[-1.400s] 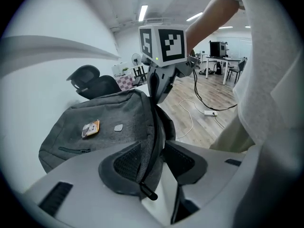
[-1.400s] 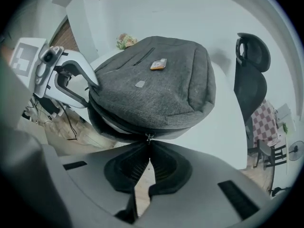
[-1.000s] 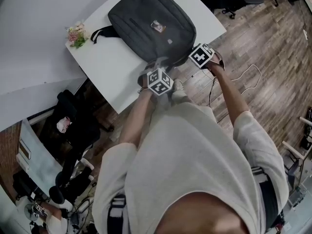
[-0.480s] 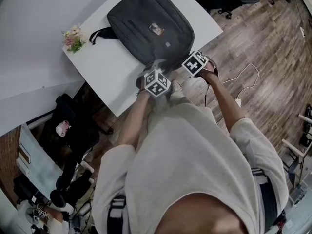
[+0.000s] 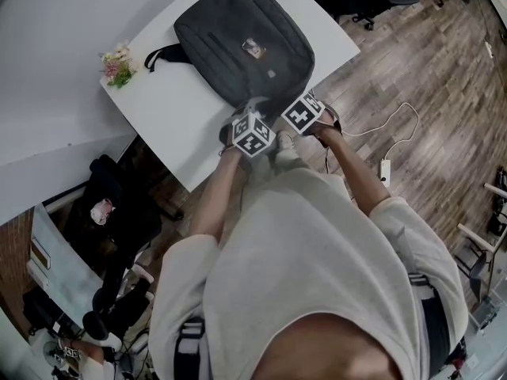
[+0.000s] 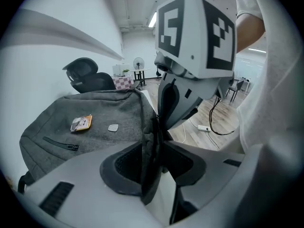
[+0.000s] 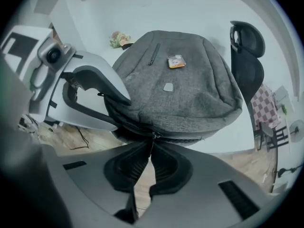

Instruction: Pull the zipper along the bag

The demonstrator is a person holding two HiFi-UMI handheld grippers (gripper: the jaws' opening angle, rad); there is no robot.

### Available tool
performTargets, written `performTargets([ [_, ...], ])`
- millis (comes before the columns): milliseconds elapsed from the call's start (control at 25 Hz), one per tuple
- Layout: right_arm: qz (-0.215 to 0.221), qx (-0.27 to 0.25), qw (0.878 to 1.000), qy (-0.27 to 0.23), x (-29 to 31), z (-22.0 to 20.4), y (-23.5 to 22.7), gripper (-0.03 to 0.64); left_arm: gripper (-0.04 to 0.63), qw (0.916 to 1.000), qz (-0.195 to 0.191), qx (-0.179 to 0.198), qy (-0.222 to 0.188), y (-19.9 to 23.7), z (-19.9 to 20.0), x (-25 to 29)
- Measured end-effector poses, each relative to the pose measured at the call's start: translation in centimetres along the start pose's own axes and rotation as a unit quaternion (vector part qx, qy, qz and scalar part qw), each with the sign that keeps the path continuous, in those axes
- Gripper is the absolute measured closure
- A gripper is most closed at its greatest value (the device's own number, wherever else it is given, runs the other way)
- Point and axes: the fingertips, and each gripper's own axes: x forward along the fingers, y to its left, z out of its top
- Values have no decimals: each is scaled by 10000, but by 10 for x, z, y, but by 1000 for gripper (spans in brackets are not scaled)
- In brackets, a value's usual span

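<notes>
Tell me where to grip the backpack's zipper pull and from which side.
Pinch the dark zipper pull by its tab, coming from the near table edge, level with the seam. The grey fabric backpack lies flat on the white table, so the tab juts sideways there; the right hand-held gripper holds it so.

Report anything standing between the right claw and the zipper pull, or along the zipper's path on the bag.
Nothing between them: the right claw is shut on the zipper pull at the near edge of the bag. The left claw clamps the bag's edge close beside it, so it may block travel that way.
</notes>
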Motion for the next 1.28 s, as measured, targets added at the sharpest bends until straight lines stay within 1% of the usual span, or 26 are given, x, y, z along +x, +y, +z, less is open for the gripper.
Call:
performTargets([
  [80,-25,-68,10000,-12,1,-1,3,589,442,10000,-14,-7,-2,0,0,0],
  [200,188,147,9995,-204,0,-3,4,592,442,10000,29,-1,-19,-2,1,-1],
  [320,294,380,9972,-573,-1,-3,3,591,442,9998,165,-2,-62,-2,2,-5],
  [400,290,640,9936,-884,-2,-2,1,587,442,9995,286,-63,-141,-1,4,-9],
  [480,243,914,9894,-1100,-8,-7,0,569,442,9984,428,-217,-301,2,8,-16],
  [600,309,1445,9772,-1523,-17,-11,-5,534,442,9940,711,-554,-619,13,18,-31],
  [680,222,1549,9705,-1834,-31,-6,-12,535,442,9890,912,-811,-839,22,26,-42],
  [760,53,1527,9638,-2184,-50,4,-21,543,448,9809,1141,-1134,-1090,34,33,-56],
  [840,-120,1538,9534,-2593,-72,20,-30,554,458,9697,1402,-1485,-1339,48,39,-73],
  [920,-305,1516,9415,-2995,-97,37,-39,565,481,9559,1687,-1811,-1584,60,44,-93],
  [1000,-498,1428,9297,-3358,-123,53,-47,584,505,9401,1951,-2102,-1844,70,49,-116],
  [1080,-656,1315,9180,-3684,-148,70,-53,598,530,9277,2183,-2246,-2032,80,54,-137],
  [1200,-826,1141,9018,-4086,-179,91,-57,603,553,9152,2457,-2320,-2194,95,56,-163],
  [1280,-899,1009,8930,-4293,-196,104,-58,603,568,9071,2614,-2373,-2292,105,57,-177],
])
